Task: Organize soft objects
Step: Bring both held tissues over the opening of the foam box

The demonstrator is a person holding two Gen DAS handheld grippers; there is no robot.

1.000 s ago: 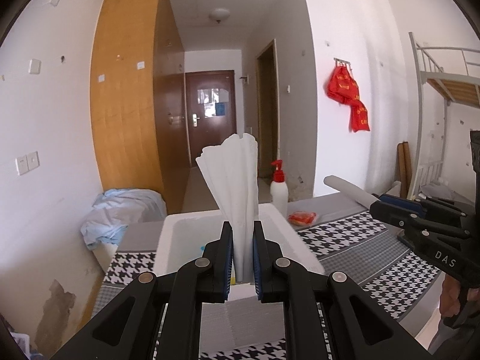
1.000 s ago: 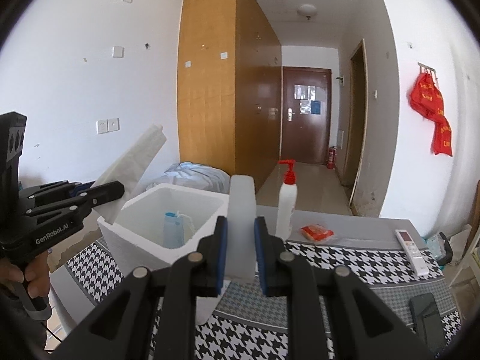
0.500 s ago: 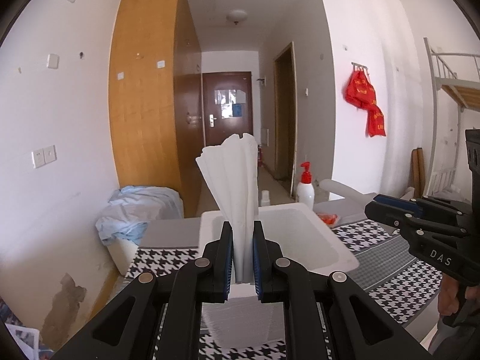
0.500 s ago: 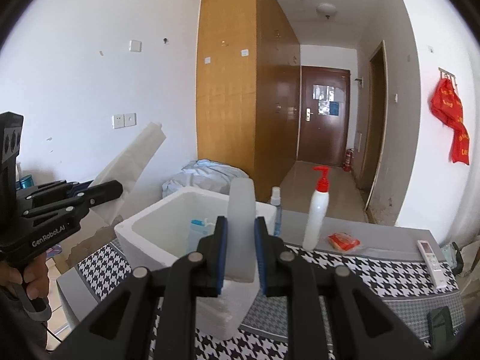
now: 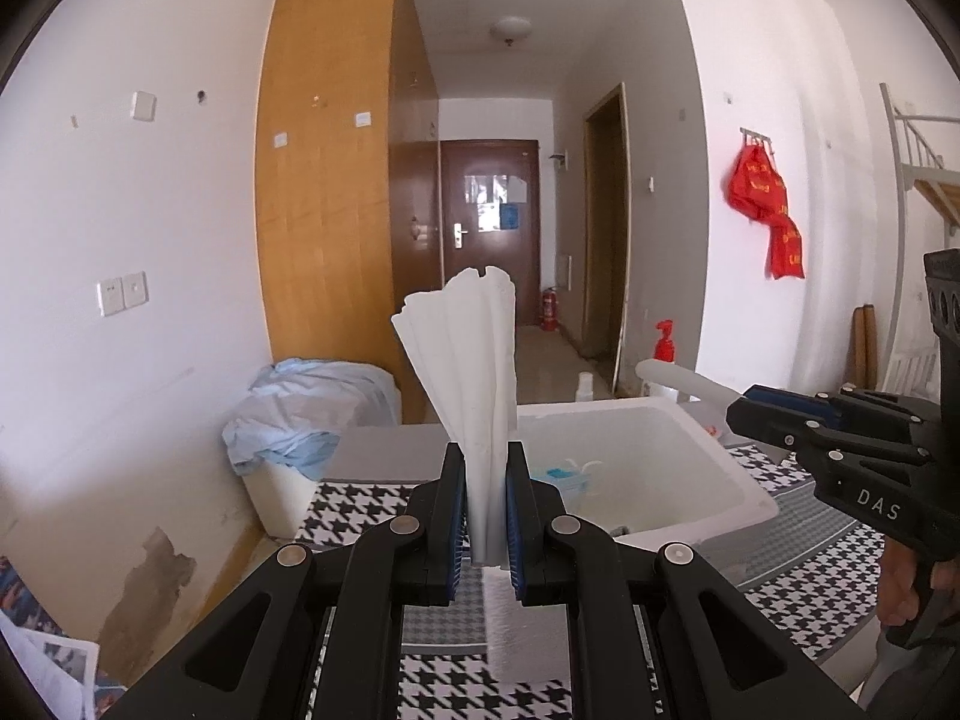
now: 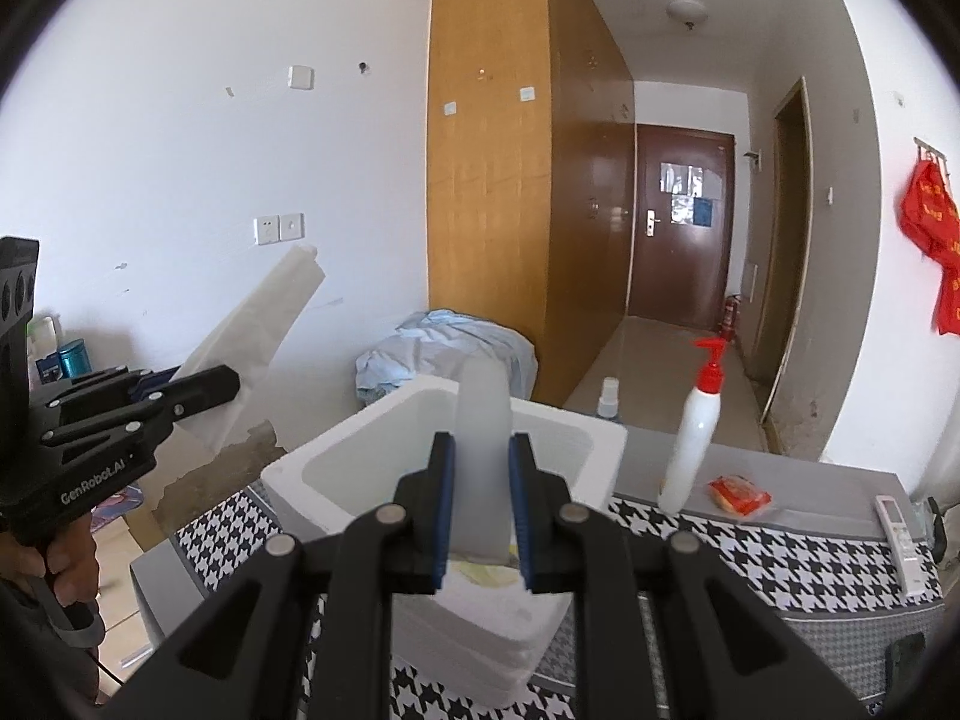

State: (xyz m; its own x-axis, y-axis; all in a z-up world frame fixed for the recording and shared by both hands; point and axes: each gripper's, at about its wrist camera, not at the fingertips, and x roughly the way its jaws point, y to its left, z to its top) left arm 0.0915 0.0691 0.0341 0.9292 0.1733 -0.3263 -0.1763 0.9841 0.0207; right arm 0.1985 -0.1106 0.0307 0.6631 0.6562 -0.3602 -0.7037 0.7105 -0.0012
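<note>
The left tool (image 5: pixel 485 501) is clamped on a fanned white paper sheet (image 5: pixel 465 372), held upright above the bench (image 5: pixel 354 501) beside the white foam box (image 5: pixel 690 462). The right tool (image 6: pixel 482 507) is clamped on a pale translucent soft strip (image 6: pixel 483 450) over the box's near rim. A red-capped pump bottle (image 6: pixel 693 438) stands behind the box.

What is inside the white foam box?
The foam box holds a blue-and-white pouch on its floor. The left gripper and its tissue cover the near corner.
</note>
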